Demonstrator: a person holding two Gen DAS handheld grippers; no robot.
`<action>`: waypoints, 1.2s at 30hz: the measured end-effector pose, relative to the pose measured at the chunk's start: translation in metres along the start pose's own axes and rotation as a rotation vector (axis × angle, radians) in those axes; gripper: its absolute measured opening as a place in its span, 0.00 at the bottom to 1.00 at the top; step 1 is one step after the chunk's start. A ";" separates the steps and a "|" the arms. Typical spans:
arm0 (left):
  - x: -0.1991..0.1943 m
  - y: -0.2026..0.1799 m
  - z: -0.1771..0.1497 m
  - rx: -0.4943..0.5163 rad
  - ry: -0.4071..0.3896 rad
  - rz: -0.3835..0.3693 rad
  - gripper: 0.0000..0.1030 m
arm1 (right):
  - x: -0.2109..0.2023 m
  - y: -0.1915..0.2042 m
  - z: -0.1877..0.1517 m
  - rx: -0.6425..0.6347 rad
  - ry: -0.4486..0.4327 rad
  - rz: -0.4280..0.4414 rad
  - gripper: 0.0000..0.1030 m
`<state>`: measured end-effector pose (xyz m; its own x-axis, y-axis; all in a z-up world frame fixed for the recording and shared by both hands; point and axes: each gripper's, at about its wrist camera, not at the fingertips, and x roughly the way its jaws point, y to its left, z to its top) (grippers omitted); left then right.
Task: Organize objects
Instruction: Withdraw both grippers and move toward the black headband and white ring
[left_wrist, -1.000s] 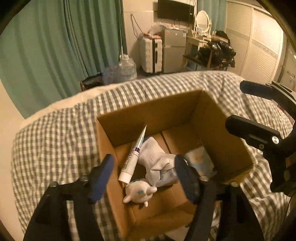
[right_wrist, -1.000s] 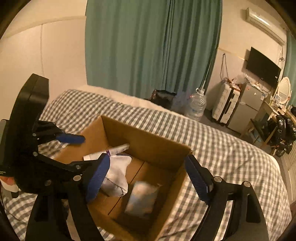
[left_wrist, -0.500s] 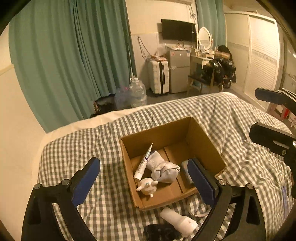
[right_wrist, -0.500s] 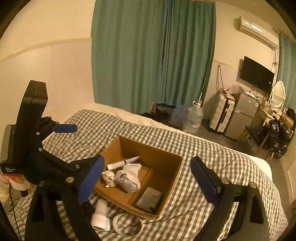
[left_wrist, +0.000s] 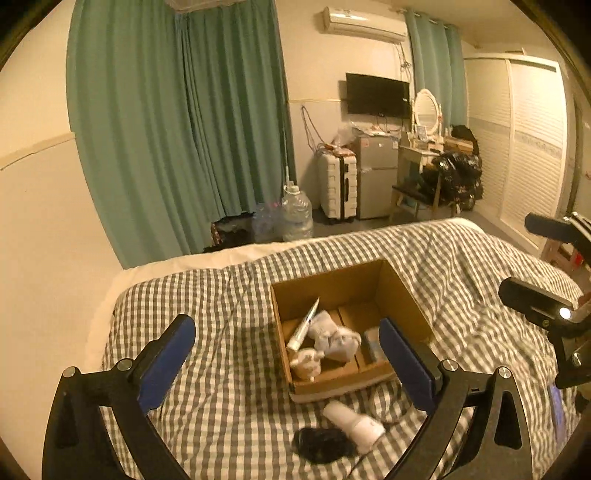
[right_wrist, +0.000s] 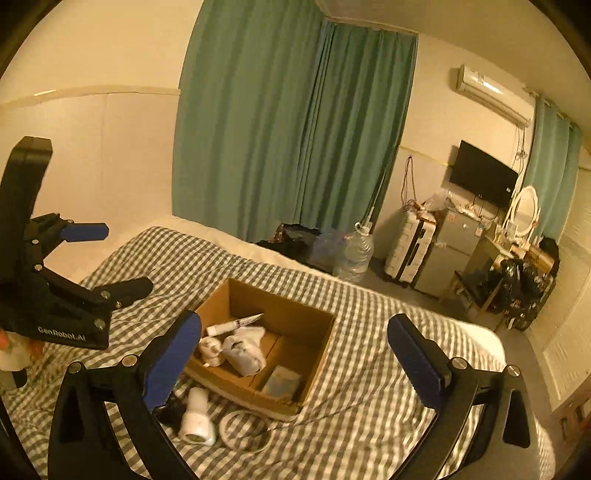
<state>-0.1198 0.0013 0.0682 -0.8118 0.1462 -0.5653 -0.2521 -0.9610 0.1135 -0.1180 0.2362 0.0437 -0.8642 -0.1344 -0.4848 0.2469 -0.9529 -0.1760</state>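
An open cardboard box (left_wrist: 402, 291) (right_wrist: 317, 343) stands on the checked bed. It holds a white tube (left_wrist: 303, 325) (right_wrist: 233, 324), a rolled white sock (left_wrist: 334, 334) (right_wrist: 243, 349), a small white figurine (left_wrist: 306, 363) (right_wrist: 209, 349) and a pale packet (left_wrist: 373, 341) (right_wrist: 282, 382). In front of the box lie a white cylindrical device (left_wrist: 352, 424) (right_wrist: 195, 415), a black item (left_wrist: 321, 443) and a white cable loop (right_wrist: 243, 430). My left gripper (left_wrist: 288, 363) (right_wrist: 122, 258) is open and empty, above and back from the box. My right gripper (right_wrist: 291, 360) (left_wrist: 524, 258) is open and empty.
The checked bedspread (left_wrist: 207, 332) covers the bed. Green curtains (left_wrist: 177, 140), a water jug (left_wrist: 297, 216), a suitcase (left_wrist: 338, 186), a small fridge (left_wrist: 376, 173) and a cluttered dressing table (left_wrist: 436, 151) stand beyond the bed's far edge.
Both grippers have pulled up and back from the box, which now looks smaller. The items in front of the box have come into view. Both stay open.
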 end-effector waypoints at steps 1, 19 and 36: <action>-0.003 0.000 -0.003 0.005 0.001 0.002 0.99 | -0.002 -0.002 -0.004 0.014 0.016 0.020 0.98; 0.077 -0.005 -0.132 -0.060 0.227 0.051 1.00 | 0.068 0.003 -0.110 0.019 0.273 0.099 0.98; 0.131 -0.054 -0.175 0.096 0.423 0.028 1.00 | 0.138 0.025 -0.164 -0.001 0.435 0.094 0.98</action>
<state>-0.1208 0.0310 -0.1550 -0.5364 -0.0078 -0.8439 -0.2971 -0.9342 0.1975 -0.1593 0.2386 -0.1681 -0.5734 -0.0935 -0.8139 0.3163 -0.9417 -0.1146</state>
